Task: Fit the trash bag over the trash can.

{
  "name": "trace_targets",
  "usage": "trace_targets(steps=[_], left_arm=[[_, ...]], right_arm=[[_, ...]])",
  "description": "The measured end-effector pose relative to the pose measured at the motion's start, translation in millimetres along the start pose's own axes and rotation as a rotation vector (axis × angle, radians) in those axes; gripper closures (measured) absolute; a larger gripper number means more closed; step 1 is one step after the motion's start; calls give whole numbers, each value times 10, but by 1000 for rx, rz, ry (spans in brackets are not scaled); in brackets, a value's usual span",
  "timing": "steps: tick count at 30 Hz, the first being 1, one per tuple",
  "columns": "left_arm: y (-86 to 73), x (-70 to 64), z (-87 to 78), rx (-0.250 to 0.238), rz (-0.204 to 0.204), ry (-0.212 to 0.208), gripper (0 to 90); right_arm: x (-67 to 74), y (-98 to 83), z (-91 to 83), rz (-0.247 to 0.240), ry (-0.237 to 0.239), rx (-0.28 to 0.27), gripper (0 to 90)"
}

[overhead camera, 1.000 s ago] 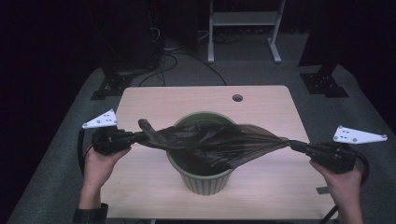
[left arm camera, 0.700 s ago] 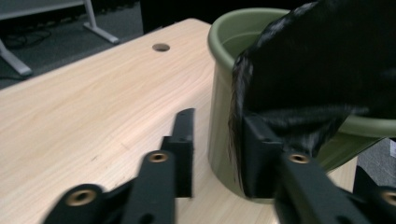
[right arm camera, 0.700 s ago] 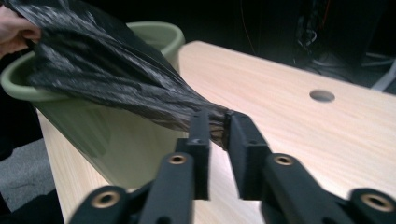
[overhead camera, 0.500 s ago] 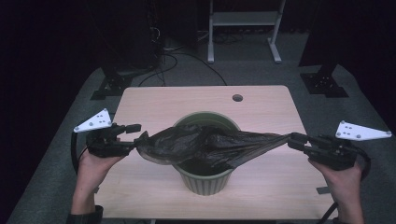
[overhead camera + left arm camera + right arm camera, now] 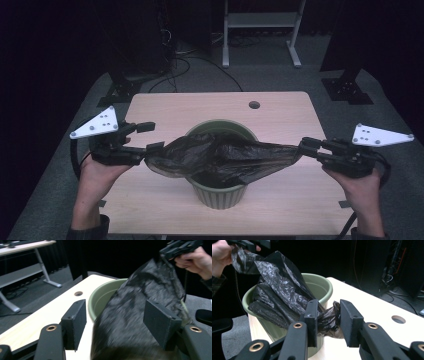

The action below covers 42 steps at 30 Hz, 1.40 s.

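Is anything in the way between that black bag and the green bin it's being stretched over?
Nothing visible blocks it. The black bag hangs across the mouth of the green bin, between the left gripper and the right gripper, and the bin's opening looks free apart from the bag itself.

A black plastic bag [image 5: 225, 157] is stretched left to right over the mouth of a green bin [image 5: 220, 195] standing near the middle of the pale wooden tabletop [image 5: 200, 107]. The left hand-held gripper [image 5: 150, 137], jaws parted after just opening, has the bag's left end at its lower jaw. The right hand-held gripper [image 5: 302, 147] meets the bag's bunched right end.
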<state>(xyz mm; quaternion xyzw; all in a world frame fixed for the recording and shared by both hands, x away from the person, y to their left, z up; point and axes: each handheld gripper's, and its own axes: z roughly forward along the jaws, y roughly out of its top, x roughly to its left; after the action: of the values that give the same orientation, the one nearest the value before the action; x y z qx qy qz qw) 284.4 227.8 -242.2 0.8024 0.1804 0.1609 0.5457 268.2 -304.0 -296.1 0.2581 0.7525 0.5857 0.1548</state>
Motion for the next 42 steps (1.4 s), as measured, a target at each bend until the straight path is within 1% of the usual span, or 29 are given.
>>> trace_targets(steps=[4, 9, 13, 14, 20, 23, 28, 30, 32, 34, 35, 36, 39, 42], left_arm=[[81, -63, 135, 9, 22, -33, 332], [144, -137, 310, 16, 36, -74, 324], [144, -183, 440, 28, 41, -98, 321], [143, -189, 459, 30, 41, -103, 320], [135, -227, 550, 40, 44, -124, 314], [137, -246, 579, 39, 43, -131, 308], [154, -276, 620, 37, 45, -138, 297], [168, -283, 637, 41, 45, -141, 294], [185, -294, 658, 40, 48, -140, 289], [204, -306, 683, 43, 50, -140, 286], [214, -310, 697, 46, 53, -137, 285], [221, -314, 711, 45, 53, -136, 282], [260, -327, 763, 48, 56, -133, 274], [297, -330, 800, 52, 59, -123, 274]], right_arm=[[26, 34, 144, -3, 28, 3, 658], [97, 129, 378, -30, 68, 24, 646], [170, 219, 550, -50, 103, 36, 623], [200, 251, 610, -61, 113, 38, 619], [290, 341, 798, -81, 150, 50, 603], [320, 363, 892, -85, 162, 58, 591], [324, 381, 1037, -90, 149, 73, 588], [324, 395, 1100, -86, 153, 78, 590], [336, 410, 1152, -83, 167, 84, 726], [361, 424, 1195, -91, 164, 87, 845], [376, 436, 1230, -98, 176, 99, 876], [396, 446, 1256, -103, 177, 107, 896], [459, 477, 1334, -119, 168, 122, 897], [514, 501, 1394, -134, 172, 126, 897]])
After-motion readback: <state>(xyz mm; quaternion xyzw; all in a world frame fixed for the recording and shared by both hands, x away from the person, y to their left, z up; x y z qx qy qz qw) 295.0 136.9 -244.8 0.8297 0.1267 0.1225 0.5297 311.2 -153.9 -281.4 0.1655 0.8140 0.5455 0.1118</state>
